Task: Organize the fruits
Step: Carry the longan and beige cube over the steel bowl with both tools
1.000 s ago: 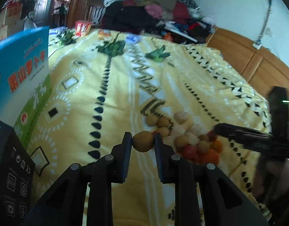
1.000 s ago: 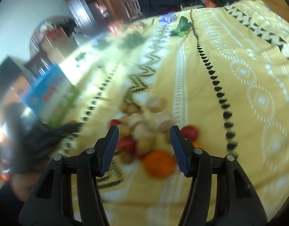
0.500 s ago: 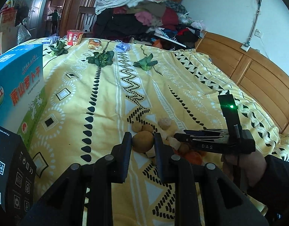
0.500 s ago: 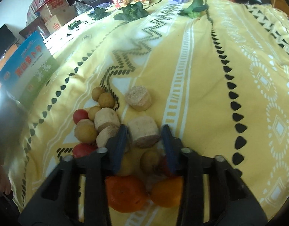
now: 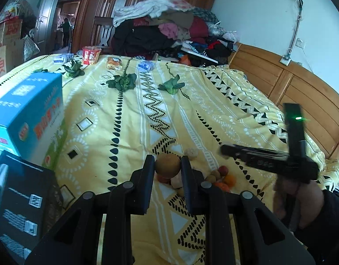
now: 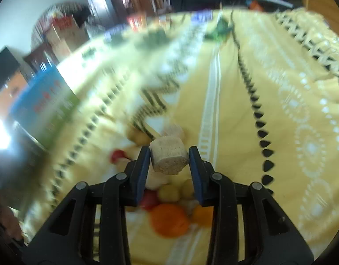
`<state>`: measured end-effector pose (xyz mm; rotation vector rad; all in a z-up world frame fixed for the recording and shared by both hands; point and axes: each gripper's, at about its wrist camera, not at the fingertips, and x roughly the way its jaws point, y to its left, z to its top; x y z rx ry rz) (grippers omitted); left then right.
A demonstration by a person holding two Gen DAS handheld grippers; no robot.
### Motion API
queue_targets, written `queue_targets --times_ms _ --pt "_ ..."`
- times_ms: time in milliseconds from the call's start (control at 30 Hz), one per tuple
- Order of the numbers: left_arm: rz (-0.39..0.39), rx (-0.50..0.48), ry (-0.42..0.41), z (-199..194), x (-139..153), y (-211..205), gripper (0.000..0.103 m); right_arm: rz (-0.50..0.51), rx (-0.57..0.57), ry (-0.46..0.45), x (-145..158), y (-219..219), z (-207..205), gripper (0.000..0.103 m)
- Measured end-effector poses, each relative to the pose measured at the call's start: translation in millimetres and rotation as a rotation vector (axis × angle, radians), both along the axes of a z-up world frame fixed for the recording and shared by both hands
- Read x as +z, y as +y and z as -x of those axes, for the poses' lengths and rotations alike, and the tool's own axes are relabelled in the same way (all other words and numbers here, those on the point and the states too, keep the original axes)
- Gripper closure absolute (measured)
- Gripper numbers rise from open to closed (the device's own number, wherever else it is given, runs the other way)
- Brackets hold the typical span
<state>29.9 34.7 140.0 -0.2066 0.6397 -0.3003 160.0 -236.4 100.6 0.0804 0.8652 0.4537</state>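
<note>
You are pinching a round brown fruit (image 5: 167,163) in the left gripper (image 5: 167,165) and a tan cylindrical chunk (image 6: 169,156) in the right gripper (image 6: 169,158), both above the fruit pile (image 6: 169,212) on the bedspread (image 6: 246,110). The chunk is sitting at the fingertips; a jolt could be shaking it loose.

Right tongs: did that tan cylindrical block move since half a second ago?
Yes. The tan block, then lying on the yellow bedspread among the fruit pile, is now clamped in the right tongs, lifted above the pile.
</note>
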Motion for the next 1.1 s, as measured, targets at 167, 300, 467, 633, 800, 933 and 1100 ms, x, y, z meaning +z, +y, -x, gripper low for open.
queue_targets --times_ms 167,300,467,633,800,933,1100 --pt "-0.029 0.043 -0.006 25.3 19.3 18.8 0.079 -0.066 0.016 -0.087 45.4 20.0 54.4 0.067" --pt "-0.077 0.097 0.012 45.3 30.4 38.5 0.079 -0.090 0.059 -0.095 58.8 45.0 88.6 0.067" --pt "-0.118 0.180 0.036 71.7 41.0 67.4 0.079 -0.096 0.122 -0.083 65.1 74.2 121.2 0.067" --pt "-0.140 0.244 0.015 98.0 54.8 95.5 0.079 -0.089 0.195 -0.105 81.3 108.6 146.6 0.067" --pt "-0.144 0.293 -0.001 117.4 64.9 120.8 0.079 -0.081 0.250 -0.134 98.5 141.2 163.7 0.067" --pt "-0.140 0.348 -0.009 135.6 73.2 151.2 0.079 -0.077 0.313 -0.158 112.4 173.7 175.1 0.067" --pt "-0.140 0.459 -0.002 162.3 79.2 205.1 0.080 -0.087 0.418 -0.184 127.3 229.6 183.9 0.067"
